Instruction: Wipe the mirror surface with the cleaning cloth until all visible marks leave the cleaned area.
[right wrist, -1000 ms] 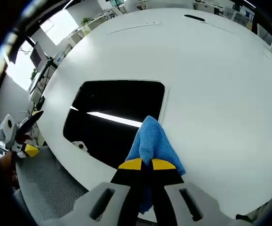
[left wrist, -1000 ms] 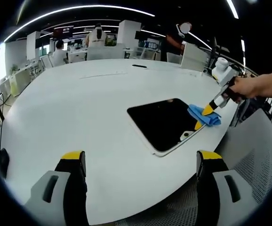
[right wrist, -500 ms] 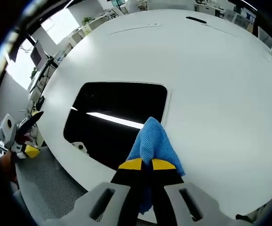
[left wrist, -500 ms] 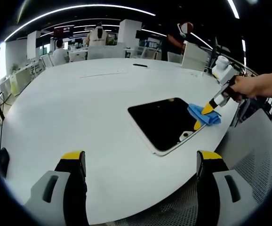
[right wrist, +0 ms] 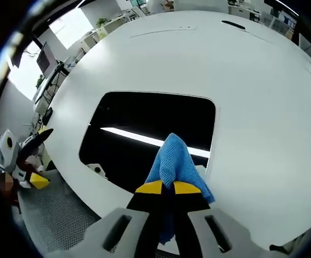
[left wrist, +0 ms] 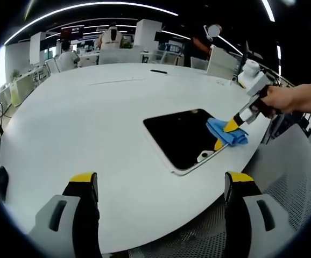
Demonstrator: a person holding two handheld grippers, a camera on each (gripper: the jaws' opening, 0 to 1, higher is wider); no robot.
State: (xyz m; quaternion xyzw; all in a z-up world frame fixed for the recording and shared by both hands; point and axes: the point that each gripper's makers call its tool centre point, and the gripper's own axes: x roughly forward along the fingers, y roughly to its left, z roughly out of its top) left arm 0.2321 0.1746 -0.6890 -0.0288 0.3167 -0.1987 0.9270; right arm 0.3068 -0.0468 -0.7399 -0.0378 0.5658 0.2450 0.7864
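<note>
Right gripper [right wrist: 163, 187]: jaws closed together on a blue cleaning cloth [right wrist: 174, 164], yellow tips pinching its near fold; the cloth bunches forward from the tips. In the left gripper view the same gripper [left wrist: 226, 134] comes in from the right, held by a hand [left wrist: 292, 100], with the cloth [left wrist: 224, 130] pressed at the mirror's far-right corner, partly on the glass and partly over its rim.

Left gripper [left wrist: 163, 184]: jaws spread wide apart, nothing between them, held over the near edge of the surface, well apart from the mirror.

Mirror [right wrist: 150, 134]: dark rounded rectangle with a thin pale border, lying flat on the white oval surface [right wrist: 252, 80] near its edge. It reflects a bright ceiling strip. A small pale mark [right wrist: 96, 169] sits at one corner of the glass; in the left gripper view it [left wrist: 204, 156] lies just beside the cloth.

Beyond the surface's edge: grey mesh chair [left wrist: 284, 183]. Far side: a small dark object [left wrist: 158, 71] on the surface, office desks, seated people.
</note>
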